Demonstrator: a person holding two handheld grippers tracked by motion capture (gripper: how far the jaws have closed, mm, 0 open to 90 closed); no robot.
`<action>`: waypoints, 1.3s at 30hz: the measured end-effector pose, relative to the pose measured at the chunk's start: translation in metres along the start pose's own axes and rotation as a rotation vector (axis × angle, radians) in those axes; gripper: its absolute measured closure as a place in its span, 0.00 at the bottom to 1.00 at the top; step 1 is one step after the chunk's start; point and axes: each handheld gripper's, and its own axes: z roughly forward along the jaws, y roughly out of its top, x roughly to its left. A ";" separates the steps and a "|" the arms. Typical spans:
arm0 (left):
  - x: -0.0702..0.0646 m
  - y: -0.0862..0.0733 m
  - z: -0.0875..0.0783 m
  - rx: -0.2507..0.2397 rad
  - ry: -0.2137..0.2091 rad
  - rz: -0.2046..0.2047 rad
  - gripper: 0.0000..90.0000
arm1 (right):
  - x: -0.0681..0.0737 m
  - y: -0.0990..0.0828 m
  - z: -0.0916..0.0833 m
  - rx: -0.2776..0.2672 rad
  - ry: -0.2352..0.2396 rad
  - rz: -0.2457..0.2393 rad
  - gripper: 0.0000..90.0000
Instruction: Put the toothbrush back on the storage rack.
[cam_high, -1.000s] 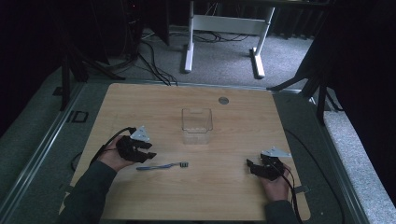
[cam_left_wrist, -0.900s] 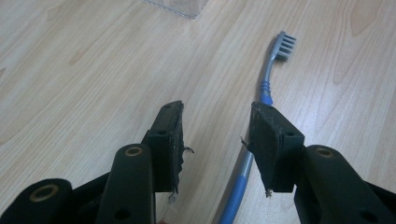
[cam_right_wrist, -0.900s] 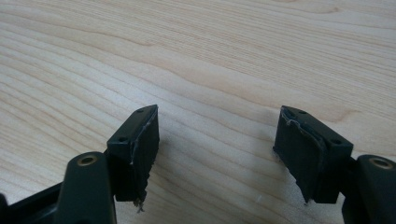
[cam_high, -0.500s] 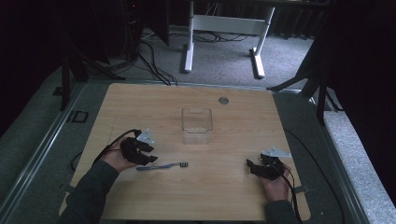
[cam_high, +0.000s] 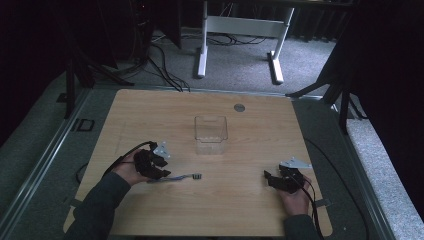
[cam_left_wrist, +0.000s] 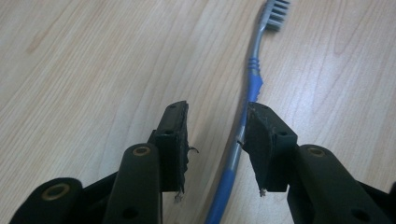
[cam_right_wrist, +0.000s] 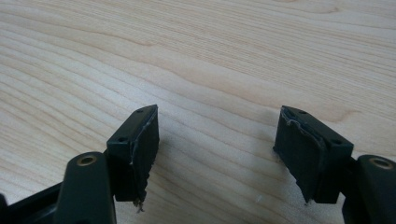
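The wooden counter (cam_high: 260, 150) carries a clear plastic container (cam_high: 210, 134) at its centre and a blue-and-grey toothbrush (cam_high: 176, 177) lying flat to the near left of it, bristle head pointing right. The left gripper (cam_high: 161, 170) stands at the handle end of the toothbrush, lower and closer to the handle than one second earlier in the high view. Its jaws have just been closing; in the left gripper view the handle of the toothbrush (cam_left_wrist: 243, 135) runs between them, hard against the right-hand pad, while a clear gap remains to the left-hand pad (cam_left_wrist: 180, 140). The left gripper (cam_left_wrist: 215, 149) is therefore not yet clamped: the jaws straddle the handle without pressing on it from both sides. This places the work at the grasp step, with the toothbrush not yet lifted off the counter; further closing is judged necessary before any lift. The right gripper (cam_high: 270, 180) rests at the near right, unchanged in position, jaws spread wide over bare wood with nothing between them (cam_right_wrist: 215, 149).
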 end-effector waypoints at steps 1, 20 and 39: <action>0.000 0.001 0.001 0.006 -0.002 -0.001 0.67 | 0.000 0.000 0.000 0.000 0.000 0.000 0.34; -0.007 0.010 0.010 0.085 -0.063 0.052 0.71 | 0.000 0.000 0.000 0.000 0.001 -0.001 0.34; -0.011 0.022 0.016 0.155 -0.062 0.084 0.76 | 0.000 0.000 0.000 0.000 0.002 -0.001 0.34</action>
